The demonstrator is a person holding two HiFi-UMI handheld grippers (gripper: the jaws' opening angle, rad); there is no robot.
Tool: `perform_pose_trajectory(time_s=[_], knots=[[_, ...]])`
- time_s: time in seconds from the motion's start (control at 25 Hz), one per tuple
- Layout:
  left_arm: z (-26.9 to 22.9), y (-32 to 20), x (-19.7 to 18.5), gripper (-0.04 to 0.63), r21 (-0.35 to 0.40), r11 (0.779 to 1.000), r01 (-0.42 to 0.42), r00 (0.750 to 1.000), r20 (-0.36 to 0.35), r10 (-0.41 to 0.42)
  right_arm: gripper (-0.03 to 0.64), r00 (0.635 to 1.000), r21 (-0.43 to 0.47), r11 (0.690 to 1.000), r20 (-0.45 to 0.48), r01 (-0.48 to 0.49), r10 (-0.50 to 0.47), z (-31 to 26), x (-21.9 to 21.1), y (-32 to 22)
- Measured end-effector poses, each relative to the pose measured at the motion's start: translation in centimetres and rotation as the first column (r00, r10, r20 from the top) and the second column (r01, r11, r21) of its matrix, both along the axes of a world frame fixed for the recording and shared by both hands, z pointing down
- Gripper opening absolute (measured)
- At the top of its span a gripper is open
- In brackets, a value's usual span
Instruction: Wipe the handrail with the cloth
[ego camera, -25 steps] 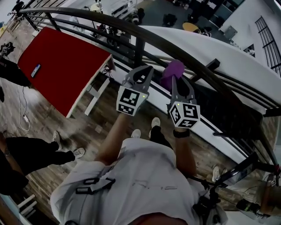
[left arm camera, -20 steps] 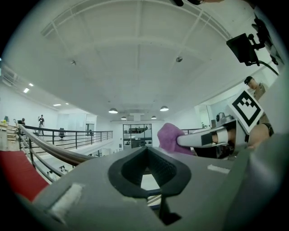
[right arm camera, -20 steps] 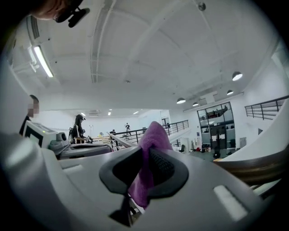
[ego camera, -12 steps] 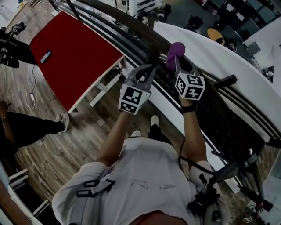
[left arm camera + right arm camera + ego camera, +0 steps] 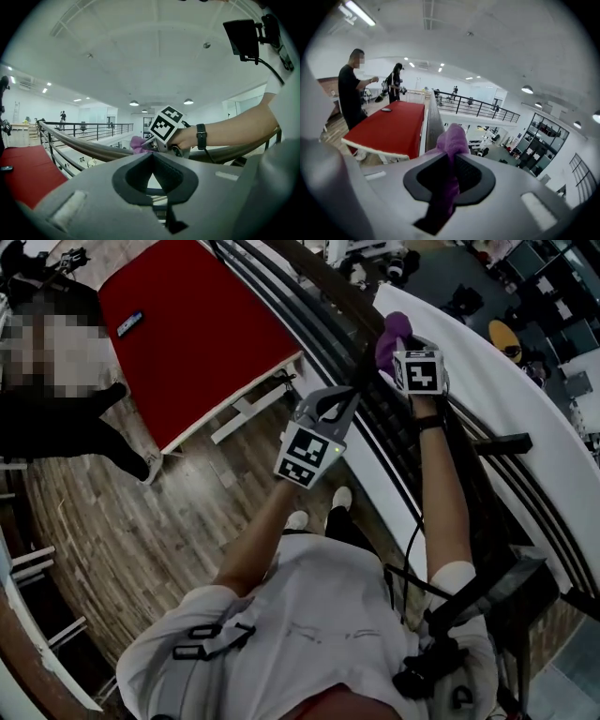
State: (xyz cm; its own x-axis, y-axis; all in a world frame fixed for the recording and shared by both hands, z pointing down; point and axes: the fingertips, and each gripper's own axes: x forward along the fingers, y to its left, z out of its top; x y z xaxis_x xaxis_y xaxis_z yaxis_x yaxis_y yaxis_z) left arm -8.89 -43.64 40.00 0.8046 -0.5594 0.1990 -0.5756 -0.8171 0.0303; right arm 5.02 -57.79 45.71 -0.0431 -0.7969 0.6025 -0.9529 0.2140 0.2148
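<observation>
The dark handrail (image 5: 328, 282) runs from the top centre down to the right in the head view. My right gripper (image 5: 394, 352) is shut on a purple cloth (image 5: 394, 329) that rests on top of the rail. In the right gripper view the cloth (image 5: 453, 138) bulges out past the shut jaws over the handrail (image 5: 433, 119). My left gripper (image 5: 349, 397) hangs shut and empty just left of the rail, nearer to me. The left gripper view shows its jaws closed (image 5: 152, 154), the cloth (image 5: 138, 144) and the handrail (image 5: 84, 145) beyond.
Lower bars of the railing (image 5: 375, 427) run below the handrail. Left of the railing are a red table (image 5: 187, 334) and a person (image 5: 56, 381) on the wooden floor (image 5: 141, 540). Two people (image 5: 356, 89) stand at the table's far end. Black gear (image 5: 487, 606) is at lower right.
My right gripper has slid the cloth farther along the handrail, away from me, with the arm stretched out. The left gripper has stayed shut beside the rail.
</observation>
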Motion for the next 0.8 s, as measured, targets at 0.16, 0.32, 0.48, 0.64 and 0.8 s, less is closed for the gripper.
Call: perform_pose_trajectory(time_s=[0.16,0.32,0.48,0.64,0.8], knots=[[-0.5,0.9,-1.1,0.0,-0.013,1.0,0.018,1.0,0.015,-0.018,0.048,0.989,-0.101,0.993,-0.127,0.063,-0.076,0.3,-0.4,0.2],[-1.2,1.0,-2.5,0.0,0.001,0.999,0.032,0.999,0.024,-0.032,0.043,0.977,-0.115,0.99,-0.192,0.077,-0.098,0.6,-1.0,-0.5],[-2.1,1.7,-3.0,0.0,0.021,1.0,0.02,0.999,0.033,-0.021,0.041,0.983,-0.102,0.994,-0.17,0.047,-0.064,0.6,-0.7,-0.2],[-2.7,2.5,-3.4,0.0,0.033,0.999,0.004,0.999,0.038,-0.005,0.041,0.991,-0.093,0.996,-0.135,0.007,-0.02,0.4,0.1,0.2],[-2.3,3.6,-3.6,0.0,0.03,0.999,-0.018,0.999,0.041,0.017,0.041,0.991,-0.087,0.995,-0.13,-0.047,0.035,0.7,1.7,1.5]])
